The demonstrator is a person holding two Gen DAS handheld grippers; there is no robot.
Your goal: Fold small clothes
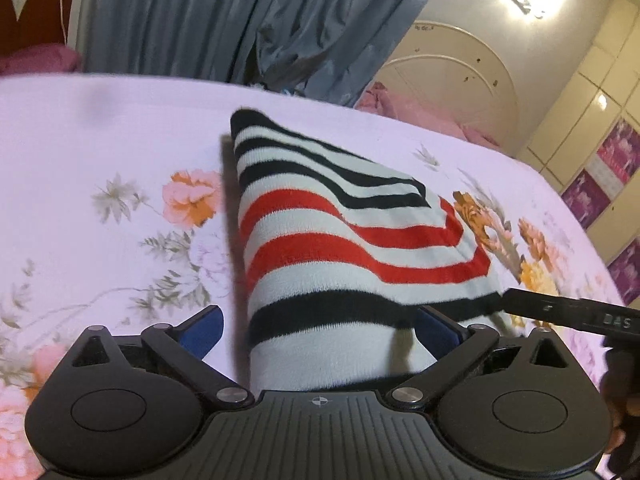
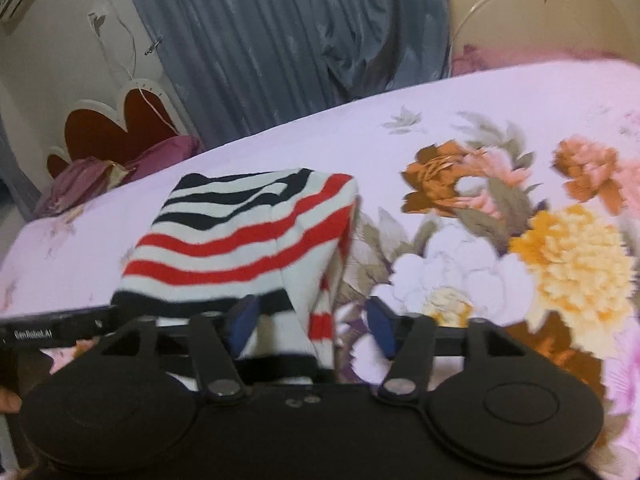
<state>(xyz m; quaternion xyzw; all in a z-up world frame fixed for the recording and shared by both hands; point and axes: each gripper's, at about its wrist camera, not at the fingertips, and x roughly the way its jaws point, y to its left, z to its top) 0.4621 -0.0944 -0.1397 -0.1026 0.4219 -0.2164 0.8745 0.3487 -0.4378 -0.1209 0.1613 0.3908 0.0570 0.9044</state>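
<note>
A small knit garment with white, black and red stripes lies folded on the floral bedsheet. My left gripper is open wide at the garment's near end. The cloth lies between its blue pads, clear of the left pad and close against the right one. In the right wrist view the same garment sits left of centre. My right gripper is open over its near right corner, with cloth beside the left pad and a gap to the right pad. Each view shows the other gripper's black finger at the garment's edge.
Blue-grey curtains hang behind the bed. A purple pillow and a red and white headboard stand at one end, and pink bedding and pale wardrobe doors at the other. Bare floral sheet spreads to the garment's right.
</note>
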